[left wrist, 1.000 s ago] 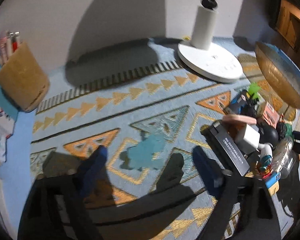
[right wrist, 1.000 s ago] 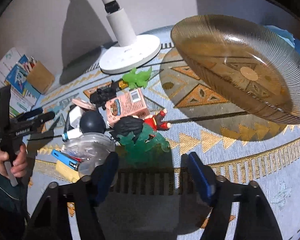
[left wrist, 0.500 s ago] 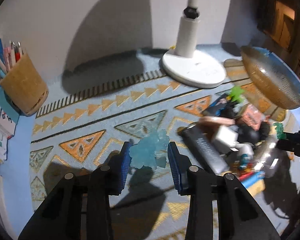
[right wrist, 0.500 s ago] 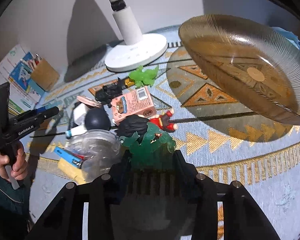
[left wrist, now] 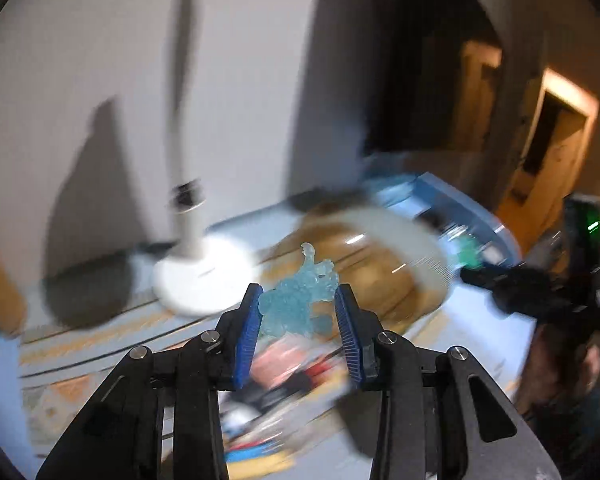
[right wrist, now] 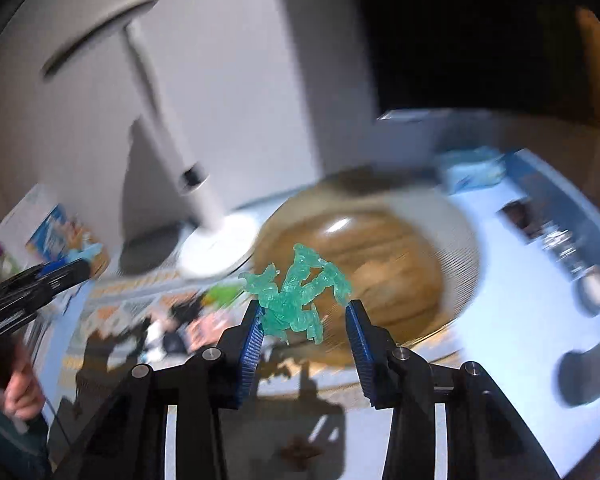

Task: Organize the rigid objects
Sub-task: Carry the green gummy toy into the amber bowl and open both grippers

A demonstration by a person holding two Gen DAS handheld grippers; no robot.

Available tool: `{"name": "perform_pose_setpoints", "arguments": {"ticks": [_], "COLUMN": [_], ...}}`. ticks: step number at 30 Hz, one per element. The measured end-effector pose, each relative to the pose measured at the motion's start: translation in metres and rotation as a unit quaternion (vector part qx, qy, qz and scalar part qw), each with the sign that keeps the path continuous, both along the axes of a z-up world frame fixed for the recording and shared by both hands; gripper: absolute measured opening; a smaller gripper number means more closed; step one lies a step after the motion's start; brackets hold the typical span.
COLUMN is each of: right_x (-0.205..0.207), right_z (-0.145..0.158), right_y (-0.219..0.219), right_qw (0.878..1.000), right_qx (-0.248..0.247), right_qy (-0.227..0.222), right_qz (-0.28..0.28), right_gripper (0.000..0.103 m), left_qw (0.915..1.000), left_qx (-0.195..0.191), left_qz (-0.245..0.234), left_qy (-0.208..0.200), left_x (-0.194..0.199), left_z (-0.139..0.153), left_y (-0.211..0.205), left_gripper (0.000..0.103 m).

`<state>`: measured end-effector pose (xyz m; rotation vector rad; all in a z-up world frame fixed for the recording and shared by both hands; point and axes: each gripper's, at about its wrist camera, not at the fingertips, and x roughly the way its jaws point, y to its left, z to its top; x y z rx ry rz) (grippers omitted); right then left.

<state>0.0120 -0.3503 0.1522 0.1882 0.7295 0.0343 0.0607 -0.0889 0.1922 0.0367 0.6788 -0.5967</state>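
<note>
No writing could be read — both views were smeared by motion blur. The left gripper (left wrist: 298, 304) pinched a pale blue figure (left wrist: 296, 300) between its blue pads, held in the air in front of the amber bowl (left wrist: 384, 280). The right gripper (right wrist: 305, 312) clamped a green figure (right wrist: 296, 296) by its lower part — its limbs stuck up past the tips, with the bowl (right wrist: 400, 272) behind. A white lamp (right wrist: 204, 208) stood to the bowl's left.
</note>
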Motion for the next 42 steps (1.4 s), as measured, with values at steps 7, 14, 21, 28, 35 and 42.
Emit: {"name": "perform_pose_setpoints", "arguments": {"ticks": [7, 14, 21, 28, 35, 42], "right_x": [0.022, 0.033, 0.051, 0.045, 0.028, 0.009], "right_z": [-0.020, -0.046, -0.063, -0.051, -0.028, -0.002], "right_y": [-0.028, -0.038, -0.044, -0.059, -0.059, -0.016], "right_qw": [0.998, 0.995, 0.990, 0.993, 0.997, 0.999], "right_qx": [-0.037, -0.059, -0.069, -0.061, -0.028, -0.027], "right_qy": [0.049, 0.085, 0.124, 0.095, 0.064, 0.039], "right_qz": [-0.011, -0.003, -0.005, -0.041, -0.043, 0.003], "right_gripper": [0.041, 0.041, 0.041, 0.084, 0.084, 0.084], "left_qw": [0.9963, 0.9913, 0.9887, 0.9921, 0.9966, 0.9971], "left_qx": [0.034, 0.055, 0.063, 0.035, 0.002, -0.011], "left_qz": [-0.009, -0.008, -0.013, -0.005, 0.026, 0.069], "left_qy": [0.079, 0.119, 0.135, 0.120, 0.078, 0.031], "left_x": [0.031, 0.048, 0.051, 0.052, 0.033, -0.005], "left_z": [-0.057, -0.104, -0.116, -0.105, -0.066, -0.027], "left_y": [-0.109, -0.140, -0.150, -0.137, -0.086, -0.023], "left_gripper": [0.034, 0.034, 0.035, 0.080, 0.080, 0.080]}}
